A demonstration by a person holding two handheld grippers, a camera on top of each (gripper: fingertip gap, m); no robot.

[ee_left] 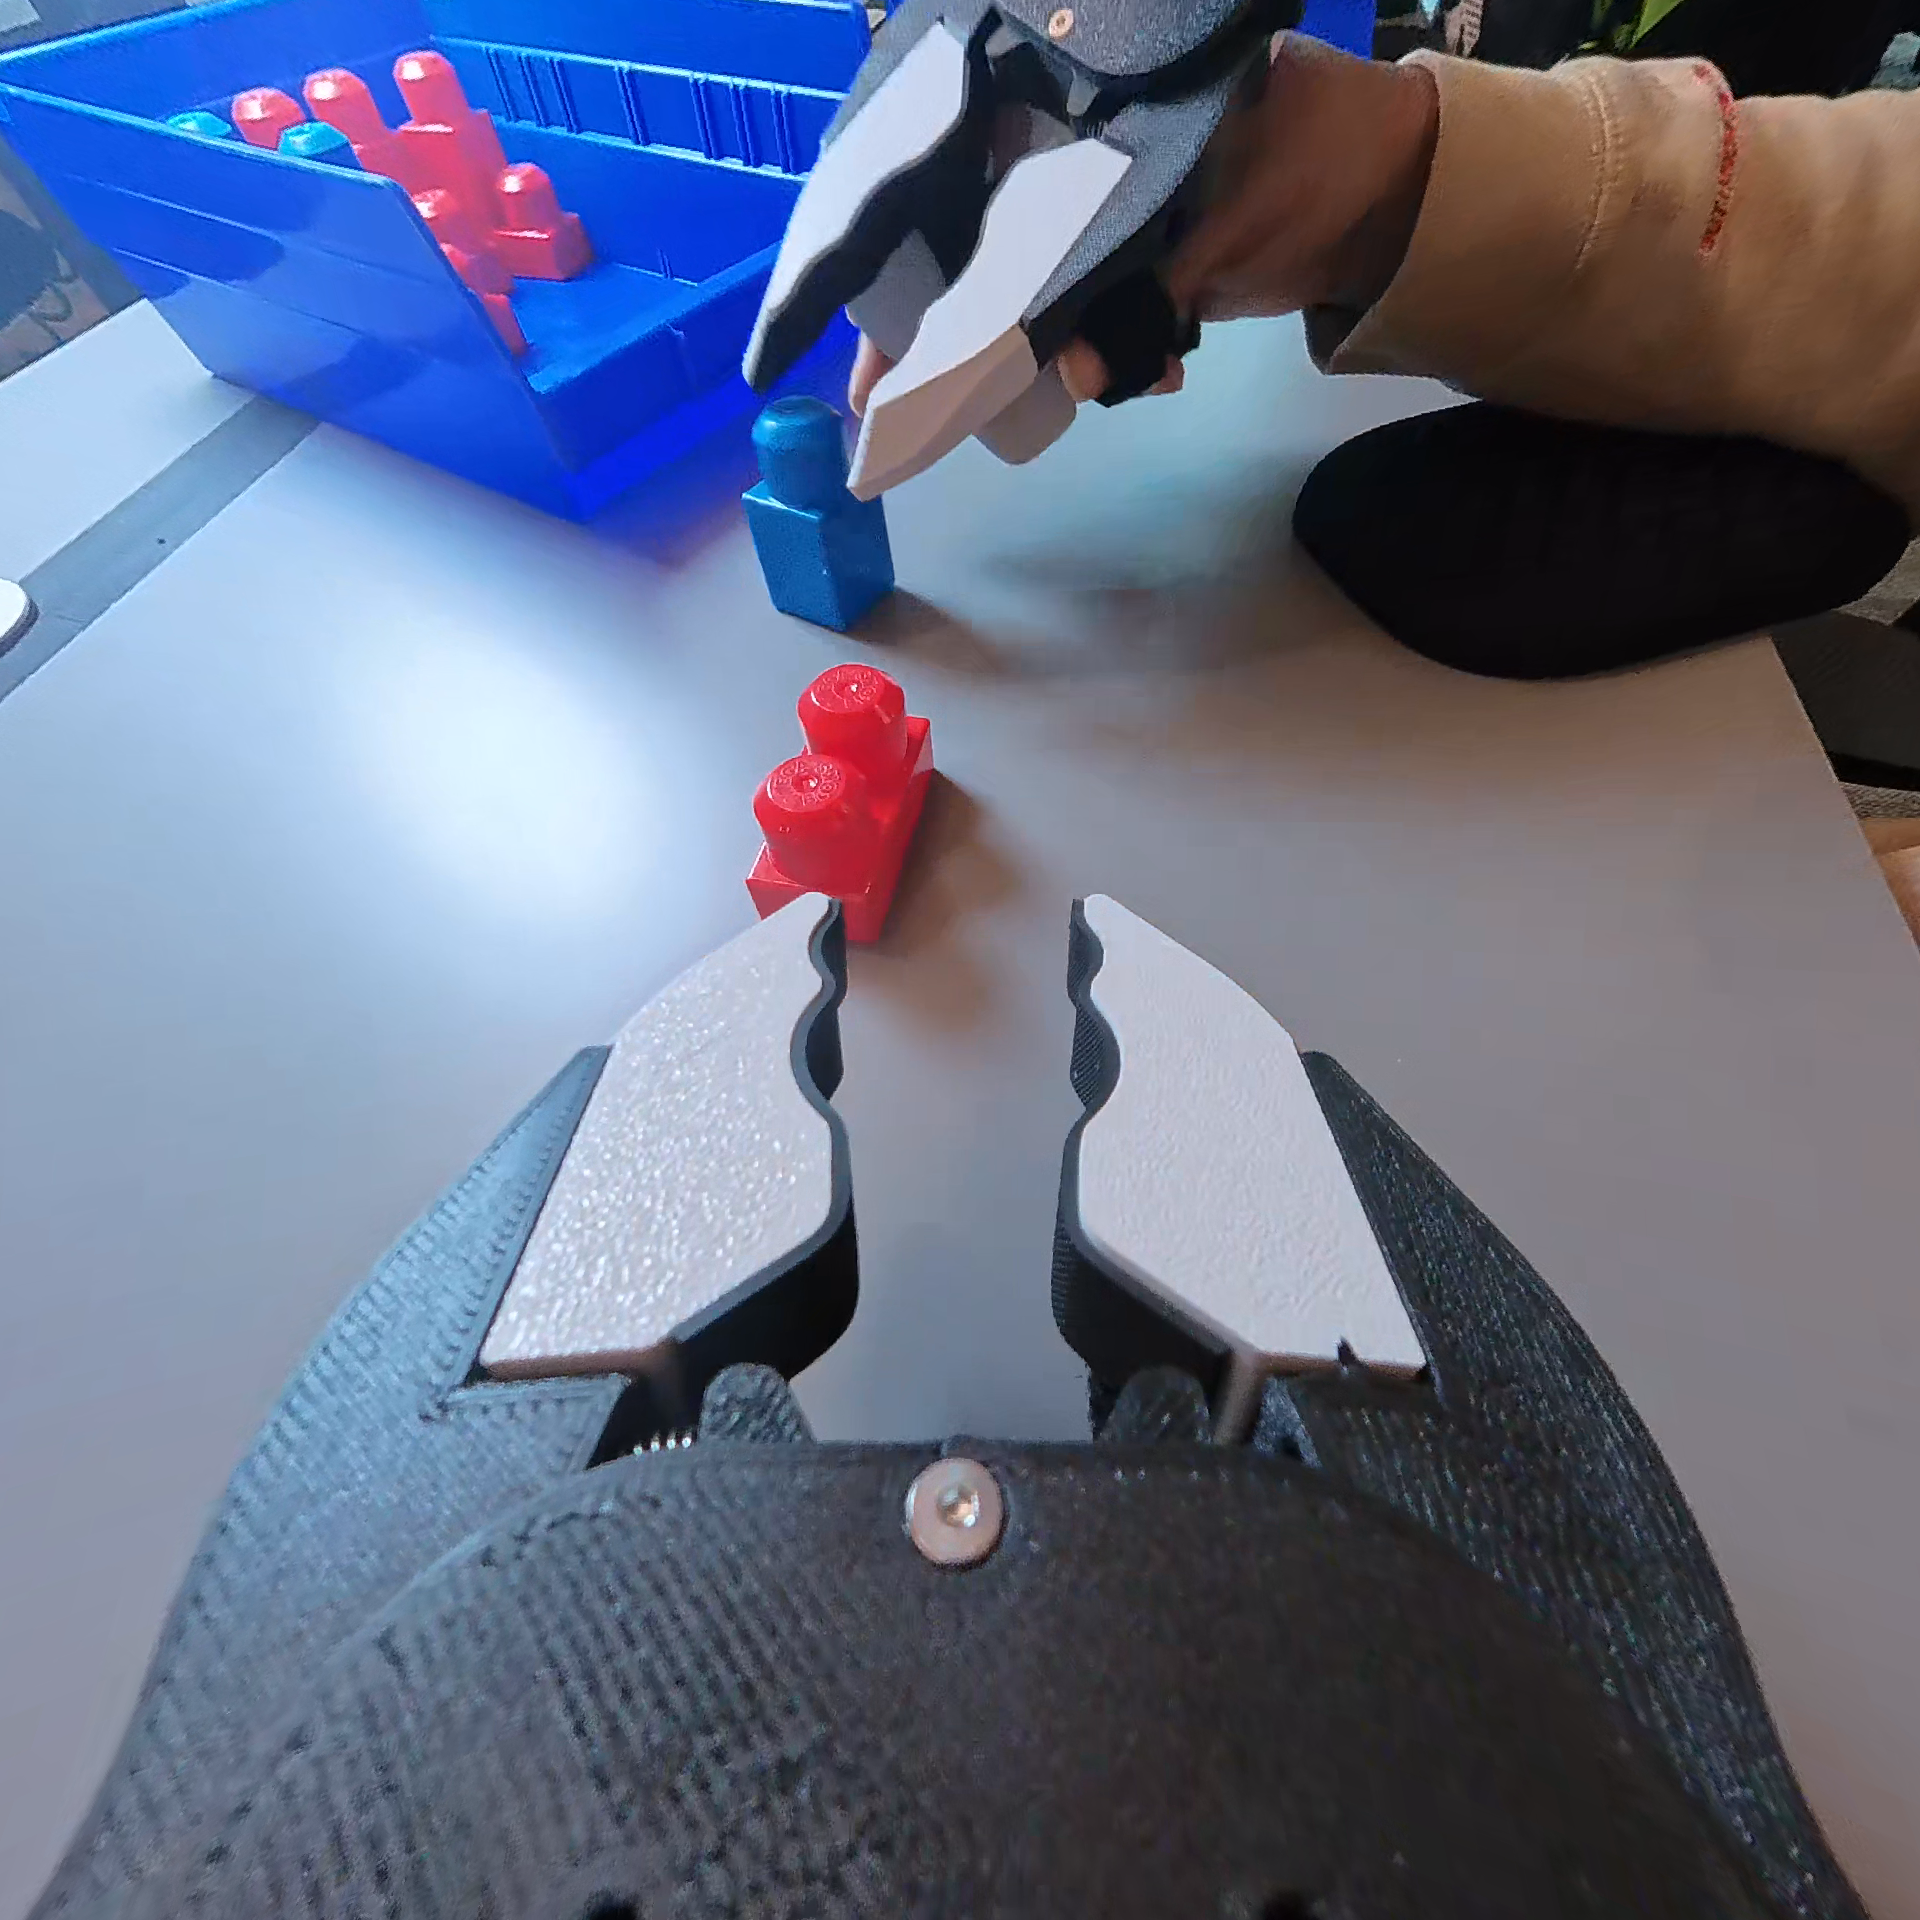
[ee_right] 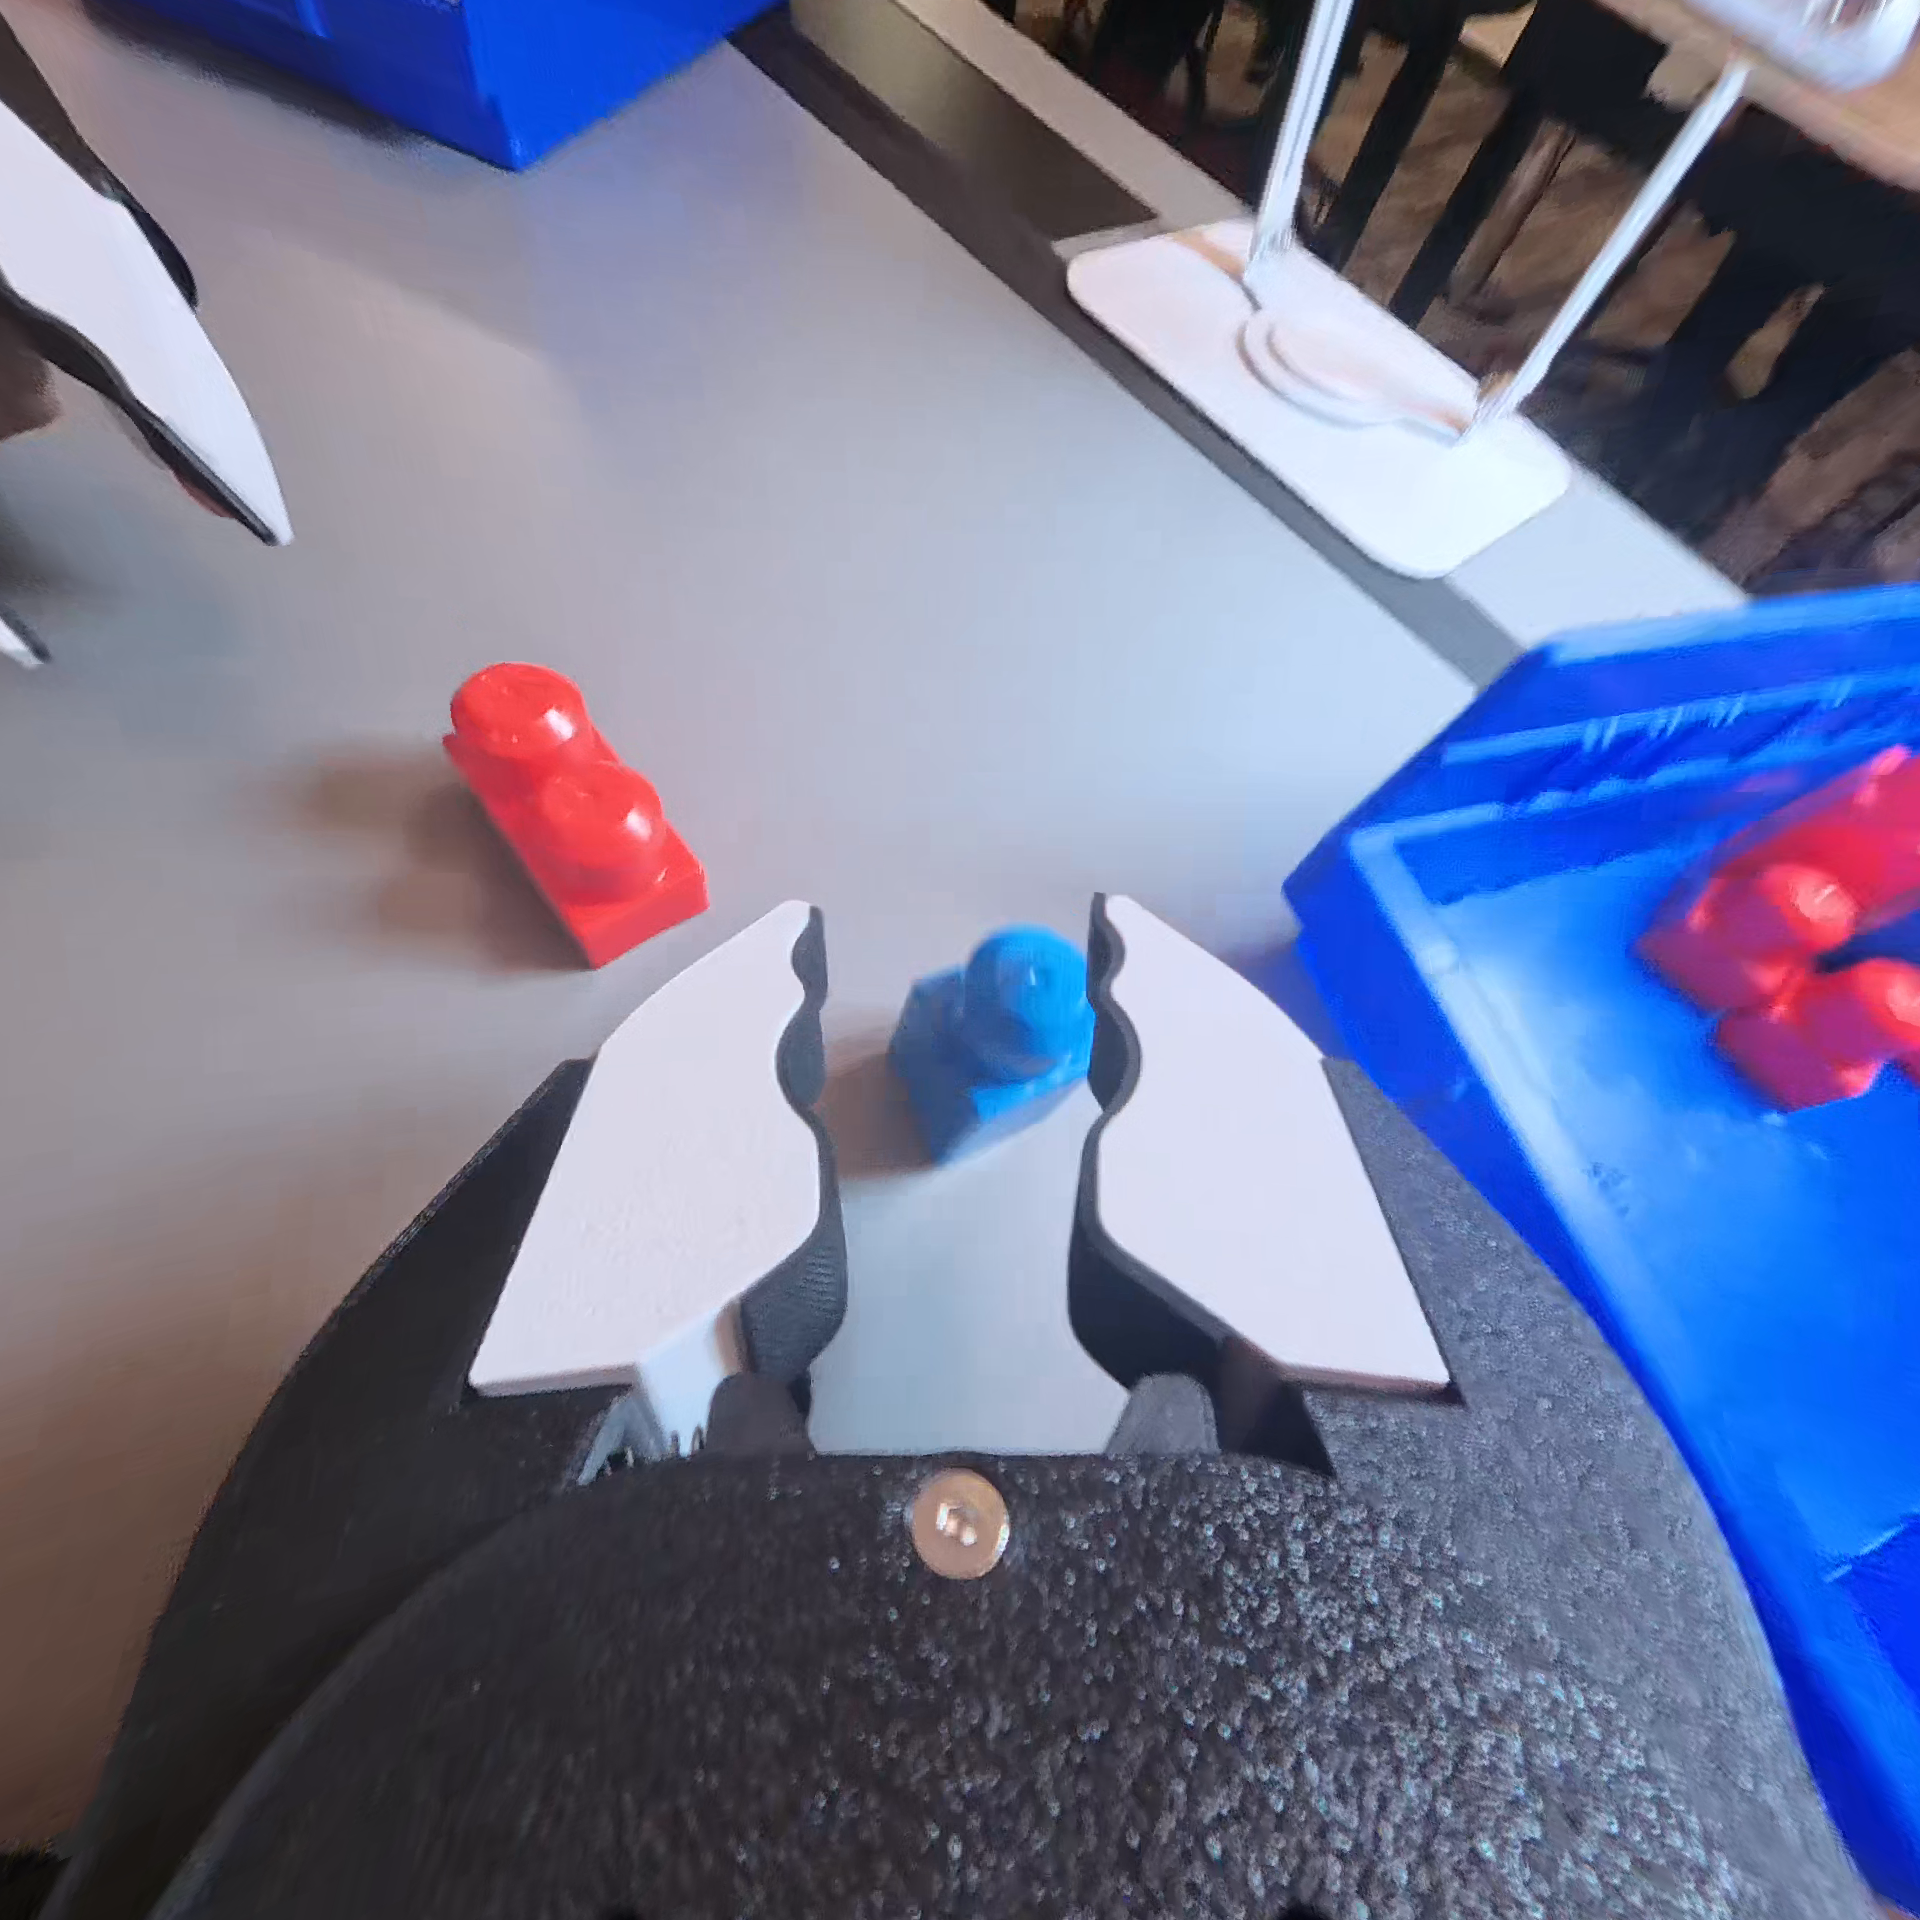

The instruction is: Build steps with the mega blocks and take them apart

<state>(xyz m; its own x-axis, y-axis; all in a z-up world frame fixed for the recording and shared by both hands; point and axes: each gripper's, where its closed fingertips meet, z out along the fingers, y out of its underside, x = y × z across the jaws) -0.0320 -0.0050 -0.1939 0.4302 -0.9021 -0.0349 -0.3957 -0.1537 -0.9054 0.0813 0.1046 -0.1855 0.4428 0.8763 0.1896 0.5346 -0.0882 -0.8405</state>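
Note:
A red two-stud block [ee_left: 842,800] lies on the grey table [ee_left: 364,831], just ahead of my left gripper's left fingertip. My left gripper [ee_left: 956,914] is open and empty. A blue one-stud block [ee_left: 821,520] stands upright on the table farther off, next to the blue bin. In the right wrist view this blue block [ee_right: 997,1039] sits between my right gripper's fingers, close to the right pad and with a gap to the left pad. My right gripper [ee_right: 956,914] is open. Its fingers [ee_left: 935,343] hover just over the blue block's stud. The red block [ee_right: 577,821] lies to its left.
A blue bin [ee_left: 312,281] at the back left holds several red blocks [ee_left: 478,197] and some light blue ones. It also shows in the right wrist view [ee_right: 1558,1039]. A white stand base [ee_right: 1320,395] sits by the table's far edge. A person's sleeve [ee_left: 1558,208] reaches in from the right.

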